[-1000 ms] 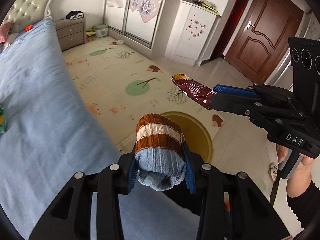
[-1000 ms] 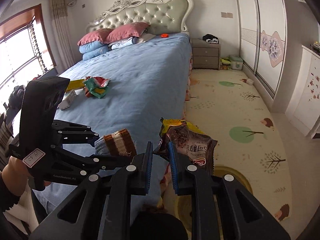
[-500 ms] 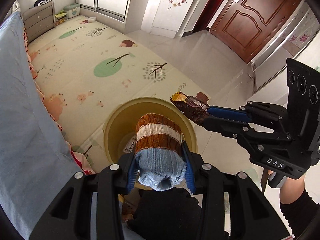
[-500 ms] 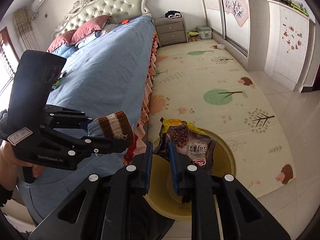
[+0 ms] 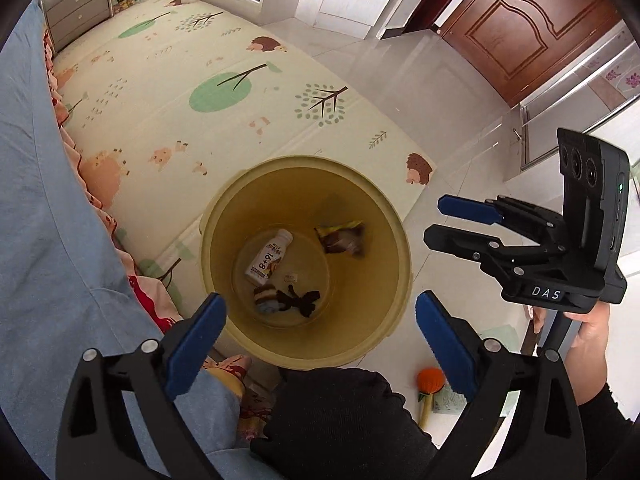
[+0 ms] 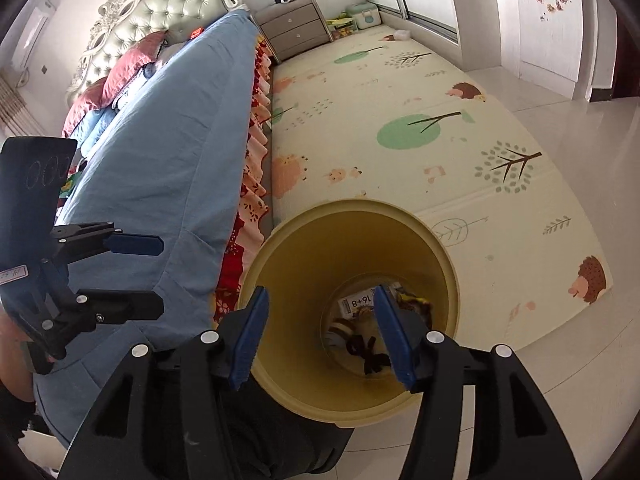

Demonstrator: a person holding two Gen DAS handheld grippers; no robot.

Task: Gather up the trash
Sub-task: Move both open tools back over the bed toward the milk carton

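1. While both hands hang over the bin, start at the far left: the bed (image 5: 36, 208) with its blue cover runs along that side, its red patterned frill dropping to the floor.
2. Next over, the left gripper (image 5: 320, 312) is pointing steeply down at the bin, its jaws opening, blue pads spread wide and nothing between them.
3. Right under it sits the yellow bin (image 5: 402, 280), standing at the corner of the cartoon play mat (image 5: 224, 92), just beside the bed's edge.
4. Down in the bin's bottom, from left: a striped brown-and-blue sock (image 5: 267, 299) lying by a dark crumpled scrap (image 5: 301, 301), a small white bottle (image 5: 269, 257) marked 16+8 on its side, and a brown snack wrapper (image 5: 341, 237) against the far wall, blurred.
5. Moving right, the right gripper (image 5: 436, 222) is beside the bin's rim, jaws opening too, nothing held; a hand (image 5: 592, 324) in a black sleeve grips its handle.
6. From its own camera the right gripper (image 6: 320, 332) frames the bin mouth, trash visible below between the pads.
7. Low right, an orange toy (image 5: 431, 381) lies on the tiled floor.
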